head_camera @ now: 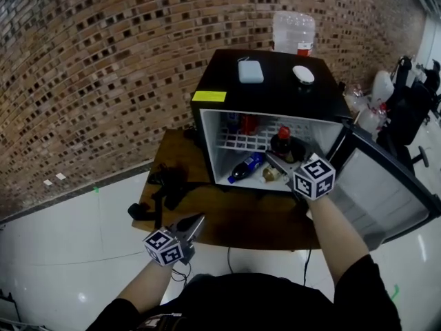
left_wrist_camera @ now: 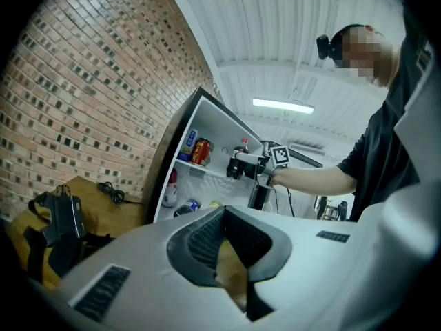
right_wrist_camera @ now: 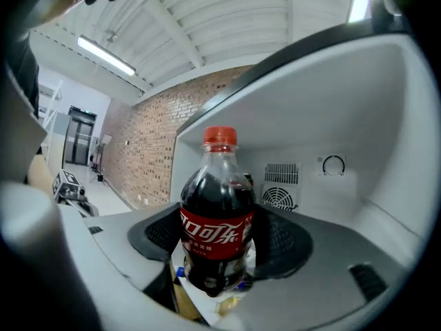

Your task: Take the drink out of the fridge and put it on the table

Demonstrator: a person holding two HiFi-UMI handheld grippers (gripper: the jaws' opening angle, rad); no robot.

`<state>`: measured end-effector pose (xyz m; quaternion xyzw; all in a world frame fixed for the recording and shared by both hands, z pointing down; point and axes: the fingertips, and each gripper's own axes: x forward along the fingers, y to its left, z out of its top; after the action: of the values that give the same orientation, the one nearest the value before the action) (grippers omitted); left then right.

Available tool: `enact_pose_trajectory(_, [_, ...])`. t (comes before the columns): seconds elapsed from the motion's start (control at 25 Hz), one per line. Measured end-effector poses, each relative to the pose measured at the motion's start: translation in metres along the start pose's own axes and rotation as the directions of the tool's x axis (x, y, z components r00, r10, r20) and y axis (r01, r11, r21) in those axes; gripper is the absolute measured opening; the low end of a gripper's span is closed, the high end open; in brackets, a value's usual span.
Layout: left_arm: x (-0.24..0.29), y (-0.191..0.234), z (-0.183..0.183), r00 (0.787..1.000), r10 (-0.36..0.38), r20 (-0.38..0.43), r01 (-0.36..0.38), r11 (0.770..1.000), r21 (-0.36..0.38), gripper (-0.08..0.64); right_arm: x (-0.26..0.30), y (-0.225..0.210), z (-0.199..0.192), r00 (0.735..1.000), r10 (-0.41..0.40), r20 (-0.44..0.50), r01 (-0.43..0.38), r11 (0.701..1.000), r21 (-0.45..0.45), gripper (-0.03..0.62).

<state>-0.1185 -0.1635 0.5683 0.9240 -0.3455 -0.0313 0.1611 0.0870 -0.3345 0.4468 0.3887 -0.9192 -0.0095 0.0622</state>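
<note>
A cola bottle (head_camera: 280, 142) with a red cap and red label stands upright in the open black mini fridge (head_camera: 275, 92), on the right of its wire shelf. My right gripper (head_camera: 275, 159) reaches into the fridge. In the right gripper view its pads hug both sides of the cola bottle (right_wrist_camera: 218, 233), so this gripper (right_wrist_camera: 219, 257) is shut on it. The left gripper view shows that bottle (left_wrist_camera: 239, 163) held at shelf height. My left gripper (head_camera: 195, 223) hangs low over the wooden table (head_camera: 241, 219), jaws together and holding nothing (left_wrist_camera: 224, 216).
A blue-labelled bottle (head_camera: 246, 167) lies on the fridge floor and cans (head_camera: 241, 123) stand at the back of the shelf. The fridge door (head_camera: 386, 185) swings open to the right. A black bag (head_camera: 165, 188) lies on the table's left. A water jug (head_camera: 294, 33) stands behind the fridge.
</note>
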Motion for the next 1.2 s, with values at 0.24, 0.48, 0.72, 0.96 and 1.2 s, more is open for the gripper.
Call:
enact_pose_trajectory(0.24, [0.014, -0.002, -0.014, 1.0, -0.012, 0.006, 0.012, 1.0, 0.027, -0.006, -0.025, 0.052, -0.038, 0.994, 0.107, 0.014, -0.107, 0.994, 0.012, 0.308])
enact_pose_trajectory(0.48, [0.03, -0.001, -0.049, 1.0, -0.005, -0.01, 0.005, 0.999, 0.046, -0.006, -0.041, 0.086, -0.117, 0.988, 0.154, -0.009, -0.154, 0.988, 0.03, 0.308])
enact_pose_trajectory(0.72, [0.041, -0.004, -0.084, 0.998, -0.021, -0.059, 0.025, 0.997, 0.07, -0.006, -0.044, 0.119, -0.191, 0.973, 0.214, -0.085, -0.211, 0.977, 0.041, 0.308])
enact_pose_trajectory(0.96, [0.053, -0.006, -0.101, 0.996, -0.043, -0.084, 0.05, 0.995, 0.089, -0.006, -0.042, 0.14, -0.234, 0.964, 0.245, -0.1, -0.24, 0.969, 0.053, 0.308])
enact_pose_trajectory(1.2, [0.064, -0.005, -0.115, 0.993, -0.059, -0.102, 0.067, 0.995, 0.078, -0.006, -0.036, 0.156, -0.264, 0.958, 0.264, -0.112, -0.259, 0.964, 0.052, 0.308])
